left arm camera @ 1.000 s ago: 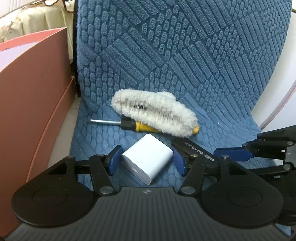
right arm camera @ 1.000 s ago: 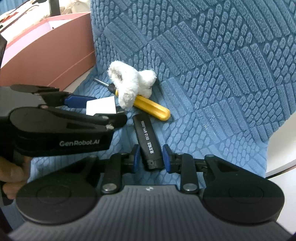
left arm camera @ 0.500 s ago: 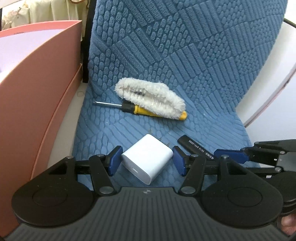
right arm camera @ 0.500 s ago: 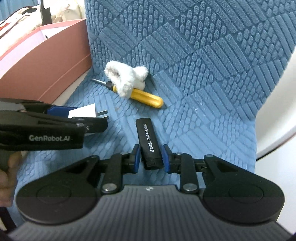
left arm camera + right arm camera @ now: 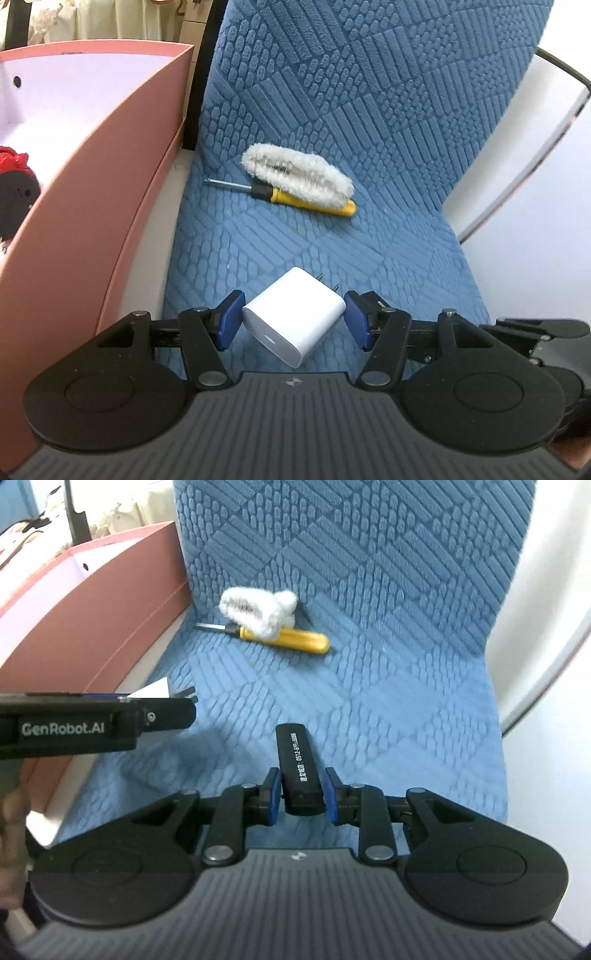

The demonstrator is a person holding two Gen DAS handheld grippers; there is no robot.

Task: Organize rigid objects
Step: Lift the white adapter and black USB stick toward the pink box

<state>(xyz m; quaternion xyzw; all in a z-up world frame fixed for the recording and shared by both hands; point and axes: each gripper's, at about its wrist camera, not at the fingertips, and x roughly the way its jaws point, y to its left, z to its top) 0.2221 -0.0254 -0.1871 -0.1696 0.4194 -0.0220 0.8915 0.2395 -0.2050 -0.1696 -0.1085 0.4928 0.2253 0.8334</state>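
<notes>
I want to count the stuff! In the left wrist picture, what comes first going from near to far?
White charger in the left gripper → yellow screwdriver → fluffy white hair clip lying on it.

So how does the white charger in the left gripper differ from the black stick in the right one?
The white charger is a squat, blocky cube with metal prongs; the black stick is long, slim and printed with white text. The charger sits skewed, corner-on between the left gripper pads; the stick runs straight out along the right gripper fingers. The charger needs wide jaws, the stick narrow ones. Both are clamped and lifted off the blue cushion.
</notes>
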